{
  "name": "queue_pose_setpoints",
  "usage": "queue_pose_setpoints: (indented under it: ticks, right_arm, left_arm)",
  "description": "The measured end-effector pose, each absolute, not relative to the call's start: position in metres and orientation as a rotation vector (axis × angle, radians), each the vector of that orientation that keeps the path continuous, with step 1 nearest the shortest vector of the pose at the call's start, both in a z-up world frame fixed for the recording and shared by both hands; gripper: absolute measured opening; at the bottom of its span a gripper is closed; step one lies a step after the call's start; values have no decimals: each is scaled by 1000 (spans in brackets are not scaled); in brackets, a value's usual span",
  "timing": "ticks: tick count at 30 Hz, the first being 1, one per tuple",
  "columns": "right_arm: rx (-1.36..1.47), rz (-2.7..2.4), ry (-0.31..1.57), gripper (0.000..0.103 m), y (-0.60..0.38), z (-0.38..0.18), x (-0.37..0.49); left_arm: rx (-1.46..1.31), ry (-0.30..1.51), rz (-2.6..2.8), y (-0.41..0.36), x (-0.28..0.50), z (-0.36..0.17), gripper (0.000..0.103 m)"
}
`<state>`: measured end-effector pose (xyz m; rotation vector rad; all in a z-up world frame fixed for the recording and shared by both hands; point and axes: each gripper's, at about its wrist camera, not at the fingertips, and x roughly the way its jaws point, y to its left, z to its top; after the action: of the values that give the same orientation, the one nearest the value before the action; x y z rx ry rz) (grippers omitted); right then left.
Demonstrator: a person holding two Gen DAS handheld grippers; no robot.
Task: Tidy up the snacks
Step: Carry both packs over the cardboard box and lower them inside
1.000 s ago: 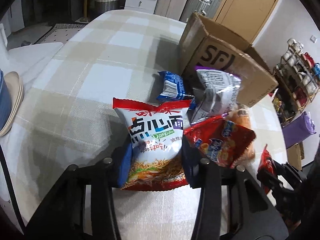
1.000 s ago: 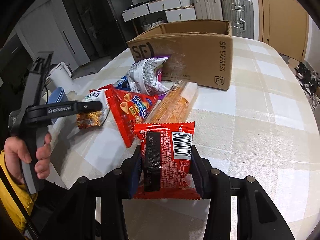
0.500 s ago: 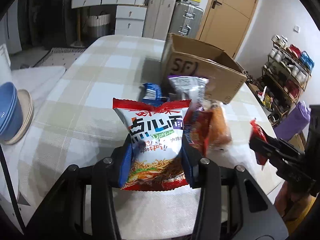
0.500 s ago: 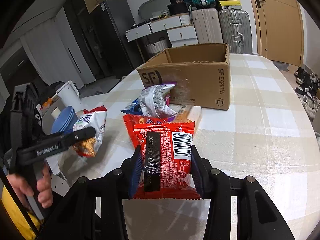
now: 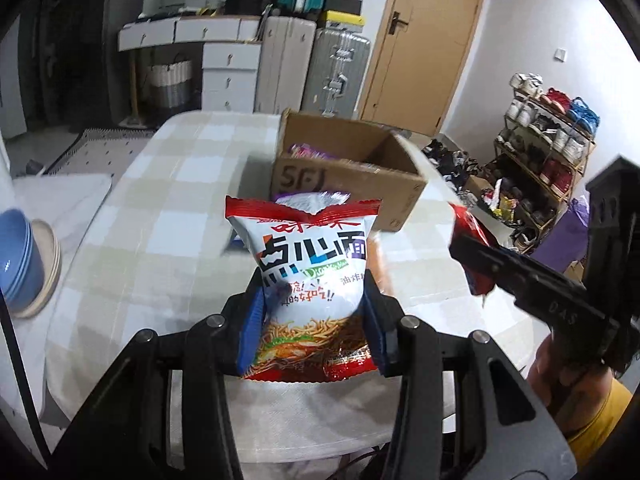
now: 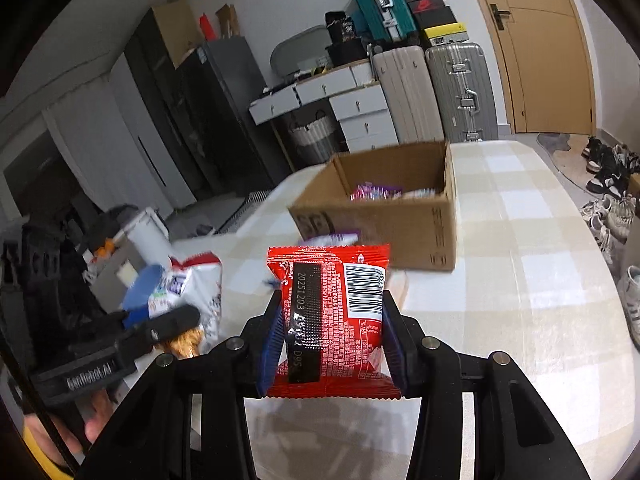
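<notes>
We see the left gripper (image 5: 314, 312) clamped on a white noodle snack bag (image 5: 314, 276), blue pads pressing both sides, bag upright and clear of the table (image 5: 160, 216). Right gripper (image 6: 332, 336) clamped on a red snack packet (image 6: 334, 312), barcode side facing the camera, also off the table. Beyond both, an open cardboard box (image 6: 384, 216) on the checked cloth with purple packets (image 6: 374, 191) inside. More snacks lie in front of the box, mostly hidden. Blue bowls (image 5: 18, 260) at the left edge.
</notes>
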<state>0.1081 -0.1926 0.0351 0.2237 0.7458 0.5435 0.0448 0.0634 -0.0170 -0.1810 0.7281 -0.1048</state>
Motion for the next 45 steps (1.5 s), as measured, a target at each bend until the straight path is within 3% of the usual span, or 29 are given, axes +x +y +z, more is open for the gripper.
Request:
queue_pose_setpoints:
  ticks: [18,34,45]
  right_arm:
    - [252,547,666,45,-185,107,149]
    - [275,502,748,45,-186,80,241]
    - [225,455,791,45,-177,50,301]
  left_arm:
    - [-129,665,-136,40,83,64,41]
    - [-88,723,-122,41,200,47,41]
    - [-87,800,-174,37,330,27,41]
